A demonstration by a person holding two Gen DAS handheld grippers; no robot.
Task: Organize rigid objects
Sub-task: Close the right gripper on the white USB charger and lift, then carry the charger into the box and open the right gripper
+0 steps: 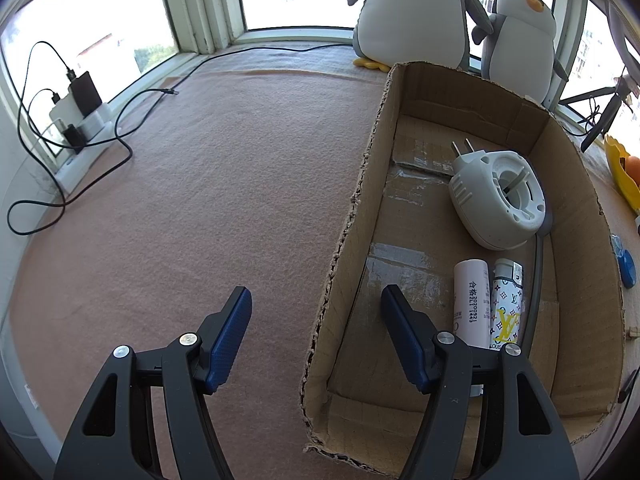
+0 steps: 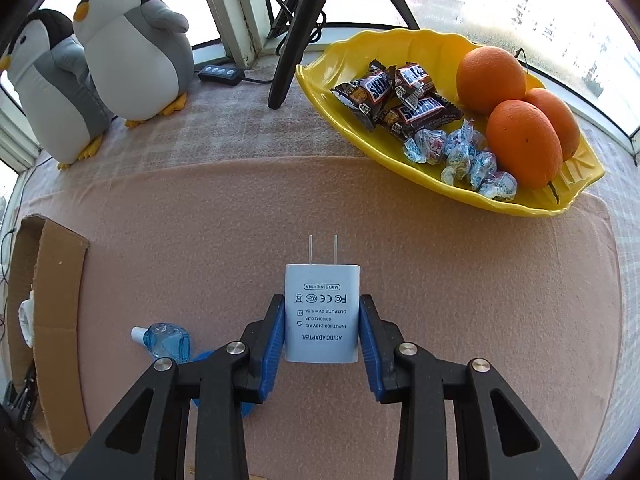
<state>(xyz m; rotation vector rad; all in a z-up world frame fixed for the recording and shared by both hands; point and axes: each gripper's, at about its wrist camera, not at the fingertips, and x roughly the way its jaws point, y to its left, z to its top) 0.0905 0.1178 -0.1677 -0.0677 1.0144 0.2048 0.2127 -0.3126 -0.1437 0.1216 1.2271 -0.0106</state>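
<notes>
Cardboard box (image 1: 576,280) on table (image 1: 200,200): 1 white plug-in unit (image 1: 496,200), 2 tubes, pink (image 1: 470,300) "合格20200921" + "LV" print (image 1: 506,304). L claw (image 1: 316,336) released, straddling box wall. R claw (image 2: 322,332) clenched on 1 white adapter (image 2: 322,312) "AC/DC ADAPTER, MADE IN CHINA", prongs fwd. Yellow dish (image 2: 360,40): 3 oranges, 3 Snickers.

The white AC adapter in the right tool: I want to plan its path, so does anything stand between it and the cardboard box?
The right tool holds the white AC adapter. Toward the cardboard box at left, a small blue bottle lies on the cloth, and the box's near wall must be cleared. Nothing else visible intervenes.
</notes>
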